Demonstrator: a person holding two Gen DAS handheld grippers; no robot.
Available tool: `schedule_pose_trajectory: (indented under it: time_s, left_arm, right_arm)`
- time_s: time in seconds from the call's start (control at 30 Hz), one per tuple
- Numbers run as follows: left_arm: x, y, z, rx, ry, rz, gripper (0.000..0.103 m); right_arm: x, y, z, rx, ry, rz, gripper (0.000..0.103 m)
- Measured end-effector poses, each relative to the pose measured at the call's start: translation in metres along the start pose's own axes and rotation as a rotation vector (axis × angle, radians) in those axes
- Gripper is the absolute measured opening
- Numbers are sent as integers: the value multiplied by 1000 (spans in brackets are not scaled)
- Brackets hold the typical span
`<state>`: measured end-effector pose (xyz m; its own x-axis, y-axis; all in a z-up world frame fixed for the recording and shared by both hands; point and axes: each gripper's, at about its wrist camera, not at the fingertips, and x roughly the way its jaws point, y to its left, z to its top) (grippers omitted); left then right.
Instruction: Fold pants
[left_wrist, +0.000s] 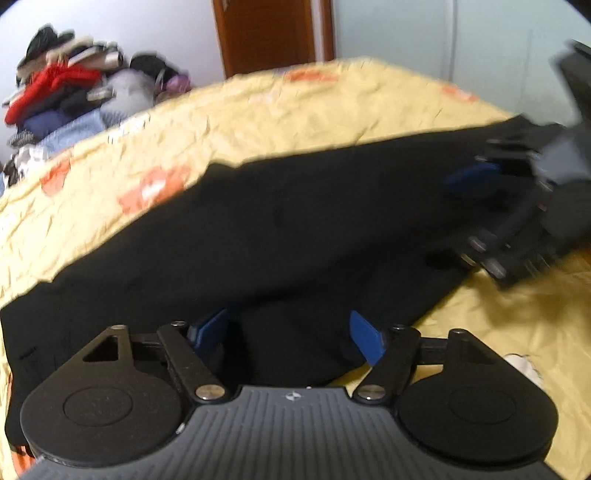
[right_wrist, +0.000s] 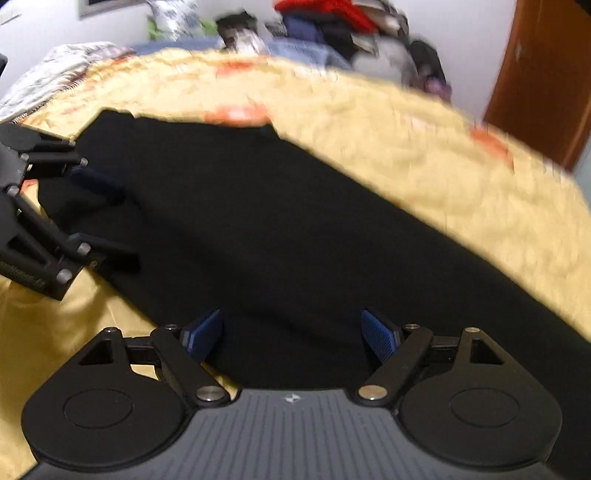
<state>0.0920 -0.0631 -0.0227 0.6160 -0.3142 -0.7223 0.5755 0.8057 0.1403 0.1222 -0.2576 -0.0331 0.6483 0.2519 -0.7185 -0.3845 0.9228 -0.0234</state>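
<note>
Black fabric pants (left_wrist: 280, 221) spread on my yellow crinkled bedspread (left_wrist: 258, 118).
Both my left hand-held gripper (left_wrist: 288, 334) and right hand-held gripper (right_wrist: 291, 332) gape wide, empty; a shallow pinch risks slippage.

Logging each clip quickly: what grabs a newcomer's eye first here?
Black pants sprawl across a crinkled yellow bedspread. Both hand-held grippers hang open over its near edge: the left hand-held gripper and the right hand-held gripper. A colourful clothes pile sits beyond the bed.

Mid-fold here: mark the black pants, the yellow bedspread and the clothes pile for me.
black pants (left_wrist: 295, 221): left wrist view, middle of the fabric.
yellow bedspread (left_wrist: 277, 114): left wrist view, bare crinkled area beyond the pants.
clothes pile (left_wrist: 70, 96): left wrist view, red garment.
</note>
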Motion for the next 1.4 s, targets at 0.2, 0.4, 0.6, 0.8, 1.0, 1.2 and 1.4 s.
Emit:
schedule_pose_trajectory:
  time_s: [0.2,0.4,0.6,0.8,1.0,1.2,1.4]
  left_arm:
    - [15,13,14,-76,53,54,81]
    - [-6,-12,-2,57,-5,106,81]
    - [5,1,16,-34,-51,135,95]
    - [17,-7,20,-53,-22,101,91]
    - [28,-22,37,-37,-49,134,94]
    - [31,-46,36,-53,-59,81,95]
    - [31,-70,44,-76,-60,24,95]
  right_arm:
    - [48,-9,73,99,-65,137,83]
    - [111,7,115,50,-24,2,89]
    - [53,5,76,69,-67,123,89]
    - [16,-38,30,271,-121,-1,89]
    - [-90,-129,-92,764,-354,-81,90]
    - [-160,-199,-232,1284,-548,-157,91]
    - [-156,-222,-250,1360,-607,-83,89]
